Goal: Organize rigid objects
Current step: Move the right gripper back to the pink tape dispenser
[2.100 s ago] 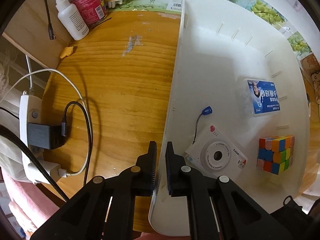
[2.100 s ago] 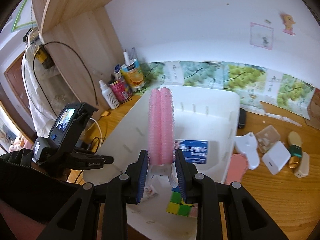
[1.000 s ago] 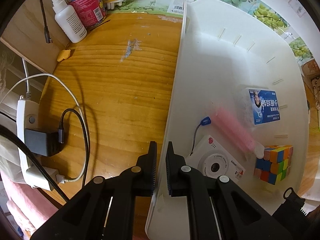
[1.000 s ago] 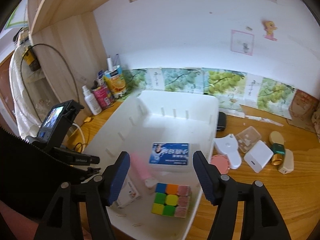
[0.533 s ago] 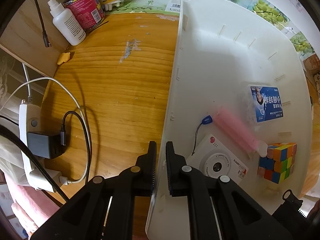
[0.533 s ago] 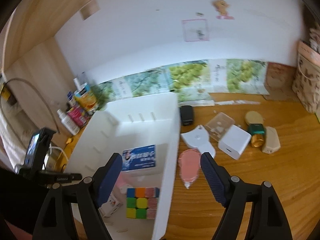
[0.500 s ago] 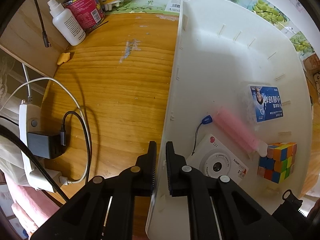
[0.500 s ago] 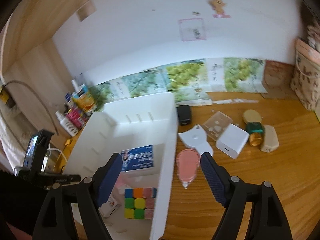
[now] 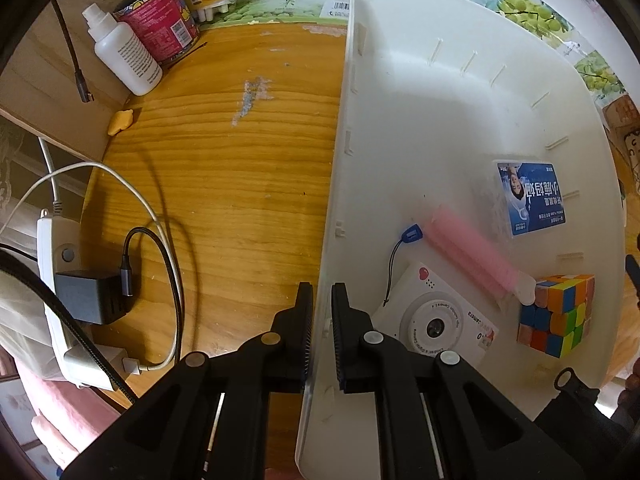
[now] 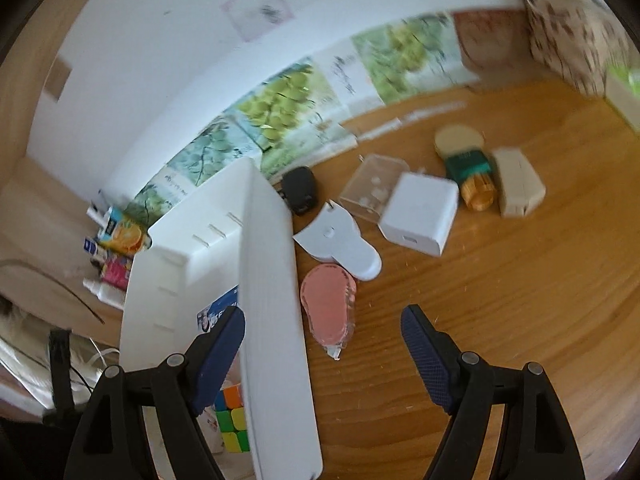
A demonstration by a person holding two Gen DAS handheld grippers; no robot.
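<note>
- The left tongs [image 9: 320, 320] point straight down and are pinched narrow on the near left wall of the white bin [image 9: 420, 92], steadying it on the desk [image 9: 240, 184].
- The right tongs [image 10: 322, 354] stand wide and hold nothing; the bin's right wall rises between the pads, touching neither as far as the blurred view shows.
- In the bin, near end: a white toy camera [image 9: 434, 326] with a blue-tagged cord, just right of the left tongs.
- A pink roller [image 9: 472, 256] lies slantwise between the camera and a blue-labelled box [image 9: 532, 198], its white tip against a colour cube [image 9: 558, 318] by the right wall.
- The far half of the bin is bare.
- Left to do, on the desk right of the bin: a pink tape dispenser [image 10: 330, 304] just beside the wall and nearest the right tongs, then a white dispenser [image 10: 340, 240], a black item [image 10: 300, 190], a clear box [image 10: 374, 188], a white block [image 10: 420, 212], a green-and-gold bottle [image 10: 468, 172] with a round tan lid behind it, and a beige case [image 10: 518, 188].
- My reading: four things in, about seven still out, so well under half done; the pink dispenser looks the likely next pick.
- Left of the bin, a white bottle [image 9: 124, 56], a red cup [image 9: 164, 24] and a power strip [image 9: 60, 280] look like clutter, not part of the job.
</note>
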